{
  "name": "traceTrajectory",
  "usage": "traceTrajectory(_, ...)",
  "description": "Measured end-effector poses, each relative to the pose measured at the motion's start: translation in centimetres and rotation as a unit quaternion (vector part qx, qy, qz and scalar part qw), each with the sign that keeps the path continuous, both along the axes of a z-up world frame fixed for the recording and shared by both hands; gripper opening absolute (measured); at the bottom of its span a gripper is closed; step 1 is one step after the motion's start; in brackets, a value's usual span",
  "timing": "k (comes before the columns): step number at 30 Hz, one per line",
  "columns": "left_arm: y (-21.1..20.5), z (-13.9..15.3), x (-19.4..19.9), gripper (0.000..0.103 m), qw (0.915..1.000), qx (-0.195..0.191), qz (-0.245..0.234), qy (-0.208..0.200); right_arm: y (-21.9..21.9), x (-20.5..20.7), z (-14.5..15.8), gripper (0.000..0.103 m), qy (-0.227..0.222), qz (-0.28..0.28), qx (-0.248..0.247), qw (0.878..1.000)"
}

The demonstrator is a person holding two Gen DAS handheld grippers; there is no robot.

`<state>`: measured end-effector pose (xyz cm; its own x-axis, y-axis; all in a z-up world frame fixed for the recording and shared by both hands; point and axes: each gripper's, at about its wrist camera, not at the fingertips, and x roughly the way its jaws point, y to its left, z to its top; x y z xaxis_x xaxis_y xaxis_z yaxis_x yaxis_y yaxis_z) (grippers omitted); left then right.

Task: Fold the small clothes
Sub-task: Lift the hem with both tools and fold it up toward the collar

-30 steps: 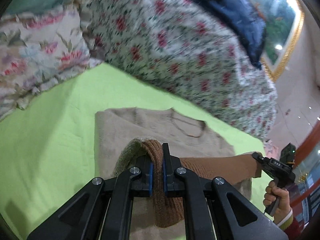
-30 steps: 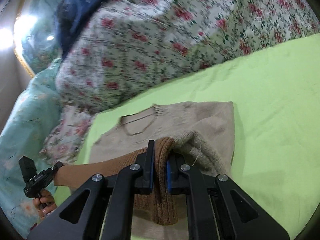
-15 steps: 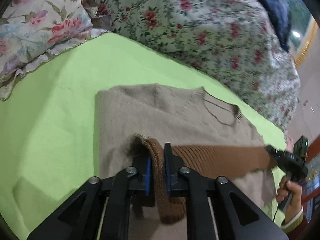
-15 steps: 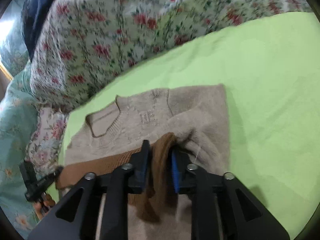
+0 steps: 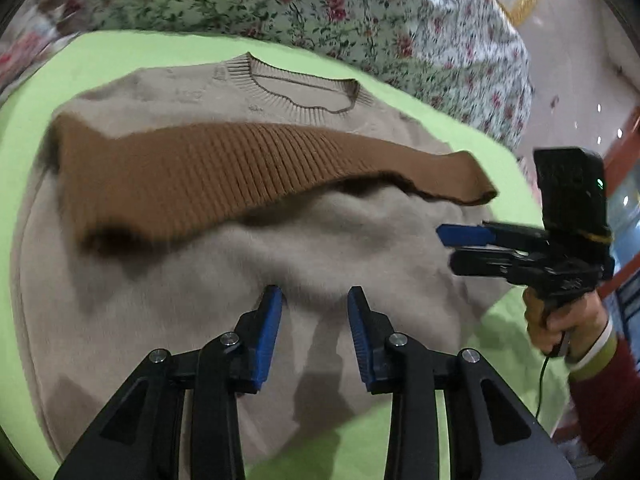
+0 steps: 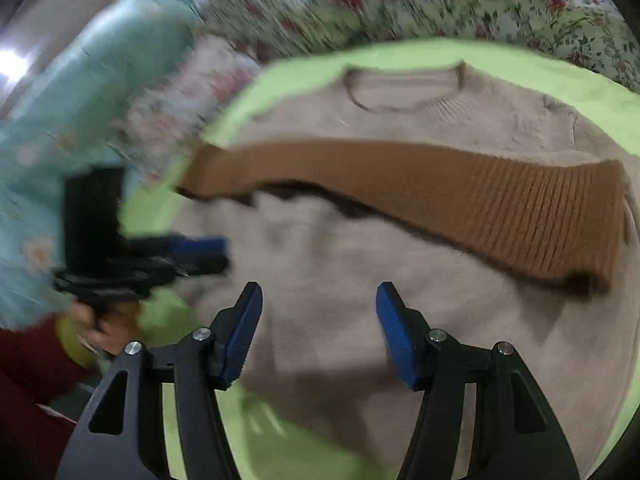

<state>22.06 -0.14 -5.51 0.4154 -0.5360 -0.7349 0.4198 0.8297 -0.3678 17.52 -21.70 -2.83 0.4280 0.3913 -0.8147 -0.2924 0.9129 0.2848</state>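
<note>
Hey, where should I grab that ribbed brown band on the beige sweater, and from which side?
Probably its two short ends. The ribbed brown band lies folded up across the beige knit sweater, its lower edge slightly lifted. The left gripper and right gripper, both open, could each come in from below, sliding one finger under that raised edge.
</note>
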Motion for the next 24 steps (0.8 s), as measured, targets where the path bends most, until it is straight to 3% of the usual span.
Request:
traceTrajectory(4, 1.2, 1.4, 4.9, 0.024, 0.9989, 0.029, 0.026, -0.025, -3.0, 3.9, 0.5, 0.057, -0.019, -0.053, -0.048, 0.997)
traceTrajectory(7, 3.8, 2.1, 9.2, 0.023, 0.9899, 0.081, 0.105, -0.051, -6.5, 6.6, 1.9, 0.057, -0.059, -0.145, -0.109, 0.982)
traceTrajectory(9, 6.0, 2.0, 11.6, 0.021, 0.9859, 0.077, 0.142, -0.041, -9.6, 7.8, 2.4, 0.057, -0.069, -0.221, -0.116, 0.966)
traceTrajectory(12, 8.7, 2.1, 12.9, 0.015, 0.9811, 0.057, 0.182, -0.034, -12.7, 7.5, 2.8, 0.057, -0.073, -0.288, -0.090, 0.951)
traceTrajectory(14, 9.5, 2.5, 12.2, 0.015, 0.9804, 0.042, 0.189, -0.036, -13.4, 6.4, 3.2, 0.058, -0.079, -0.302, -0.079, 0.947)
traceTrajectory(16, 9.7, 3.1, 10.6, 0.016, 0.9787, 0.046, 0.195, -0.045, -13.1, 4.9, 3.7, 0.058, -0.088, -0.293, -0.052, 0.951)
traceTrajectory(17, 9.5, 3.3, 10.0, 0.022, 0.9786, 0.044, 0.196, -0.045, -12.6, 4.3, 3.9, 0.058, -0.093, -0.287, -0.052, 0.952)
traceTrajectory(24, 9.5, 4.7, -0.4, 0.035, 0.9807, -0.020, 0.189, -0.045, -7.5, -1.4, 3.8, 0.059, -0.101, -0.232, -0.034, 0.967)
